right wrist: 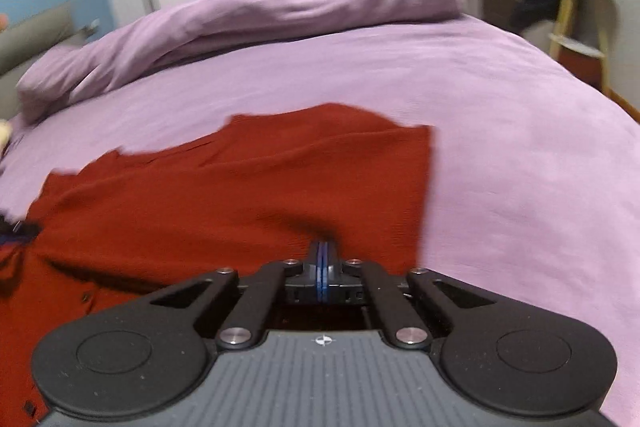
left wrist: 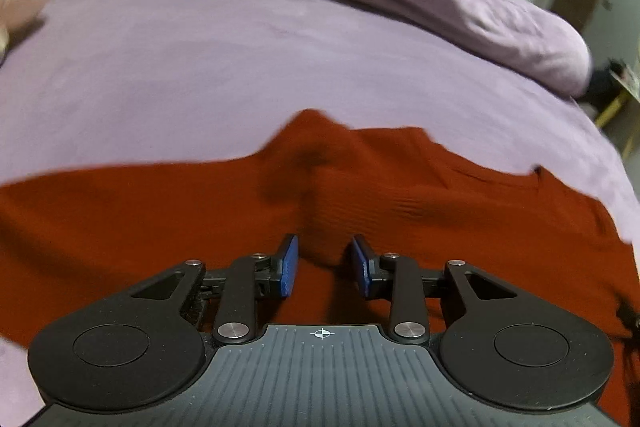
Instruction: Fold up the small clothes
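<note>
Red knit garment (left wrist: 360,195) spread flat on lilac bedsheet (left wrist: 200,75) directly ahead of both tools, ridge of fabric standing between parted blue pads of left gripper (left wrist: 324,259), right gripper (right wrist: 322,247) pinched closed on garment's near edge.
</note>
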A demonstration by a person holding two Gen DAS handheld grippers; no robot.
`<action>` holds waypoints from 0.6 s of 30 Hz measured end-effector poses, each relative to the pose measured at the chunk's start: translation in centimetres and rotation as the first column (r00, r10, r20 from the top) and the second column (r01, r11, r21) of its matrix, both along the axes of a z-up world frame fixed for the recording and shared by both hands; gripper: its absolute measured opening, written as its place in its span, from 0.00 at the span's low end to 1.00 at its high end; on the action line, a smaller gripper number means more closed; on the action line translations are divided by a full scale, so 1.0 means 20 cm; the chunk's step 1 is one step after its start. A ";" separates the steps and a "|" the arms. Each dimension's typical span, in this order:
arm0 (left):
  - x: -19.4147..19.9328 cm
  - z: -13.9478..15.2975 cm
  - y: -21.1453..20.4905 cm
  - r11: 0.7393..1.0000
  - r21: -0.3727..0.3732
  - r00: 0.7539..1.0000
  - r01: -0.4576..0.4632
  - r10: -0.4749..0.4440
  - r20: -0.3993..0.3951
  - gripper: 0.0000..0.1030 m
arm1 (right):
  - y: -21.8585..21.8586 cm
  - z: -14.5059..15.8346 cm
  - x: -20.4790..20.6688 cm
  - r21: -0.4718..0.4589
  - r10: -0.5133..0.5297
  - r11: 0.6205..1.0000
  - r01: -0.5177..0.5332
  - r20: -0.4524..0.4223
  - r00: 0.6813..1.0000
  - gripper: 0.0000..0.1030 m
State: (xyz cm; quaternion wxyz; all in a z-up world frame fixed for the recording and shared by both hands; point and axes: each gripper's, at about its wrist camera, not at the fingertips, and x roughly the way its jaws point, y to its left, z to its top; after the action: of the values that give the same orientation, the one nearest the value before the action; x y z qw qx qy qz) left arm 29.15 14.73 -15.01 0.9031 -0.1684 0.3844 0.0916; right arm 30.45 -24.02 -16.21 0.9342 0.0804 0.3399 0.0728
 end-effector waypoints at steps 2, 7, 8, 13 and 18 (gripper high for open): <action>-0.03 -0.01 0.06 0.999 0.025 0.998 -0.044 0.045 -0.031 0.30 | 0.04 0.00 0.01 -0.029 -0.008 1.000 0.008 0.008 1.000 0.00; -0.11 0.02 0.14 0.999 -0.010 0.998 -0.047 0.046 -0.043 0.39 | 0.19 0.00 -0.02 -0.205 0.029 0.979 -0.021 0.038 0.999 0.02; -0.13 0.03 0.15 0.999 -0.015 0.998 -0.041 0.041 -0.046 0.40 | 0.20 0.01 -0.03 -0.212 0.030 0.977 -0.023 0.030 0.999 0.02; -0.26 0.08 0.20 0.997 -0.059 0.998 -0.059 0.058 -0.020 0.50 | 0.18 0.12 -0.11 -0.129 0.031 0.991 -0.031 -0.003 1.000 0.21; -0.22 0.17 0.10 0.995 -0.098 0.998 -0.001 0.007 0.062 0.51 | 0.32 0.14 -0.06 -0.104 0.077 0.992 -0.077 0.002 0.997 0.29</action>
State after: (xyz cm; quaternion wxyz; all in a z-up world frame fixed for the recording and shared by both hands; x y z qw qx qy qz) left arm 24.70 16.70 -11.58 0.9050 -0.2160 0.3600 0.0690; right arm 29.22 -17.61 -13.37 0.9346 0.0181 0.3433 0.0912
